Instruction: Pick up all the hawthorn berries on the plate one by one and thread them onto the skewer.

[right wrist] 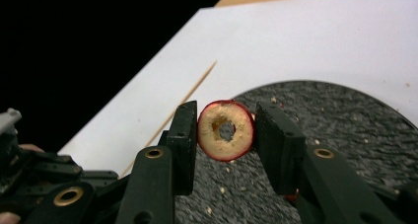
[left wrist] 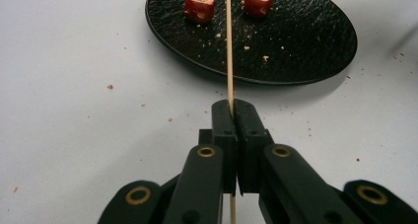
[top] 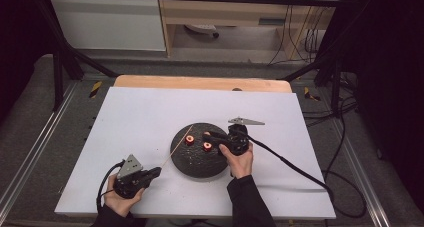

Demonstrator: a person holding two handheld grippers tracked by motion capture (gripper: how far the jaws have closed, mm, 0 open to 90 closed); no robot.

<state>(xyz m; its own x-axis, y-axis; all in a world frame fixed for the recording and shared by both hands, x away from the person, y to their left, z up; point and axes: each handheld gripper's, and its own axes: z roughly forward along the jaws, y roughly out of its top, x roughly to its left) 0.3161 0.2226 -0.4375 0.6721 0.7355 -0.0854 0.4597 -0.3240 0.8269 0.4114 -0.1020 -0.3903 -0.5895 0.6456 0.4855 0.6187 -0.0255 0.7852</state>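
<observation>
**Colours on the counter**

The counter (top: 150,117) was covered in plain white, with a pale wood edge at the far side. The round plate (left wrist: 305,41) was black with a pebbled texture, dotted with tan crumbs. Two fruit rings (left wrist: 199,7) had red skin and beige flesh. The skewer (left wrist: 229,46) was light tan. Both grippers were black with brass rivets.

The white table (top: 150,117) is bright, the room around it is dark, and the near gripper jaws look a bit blurry
</observation>
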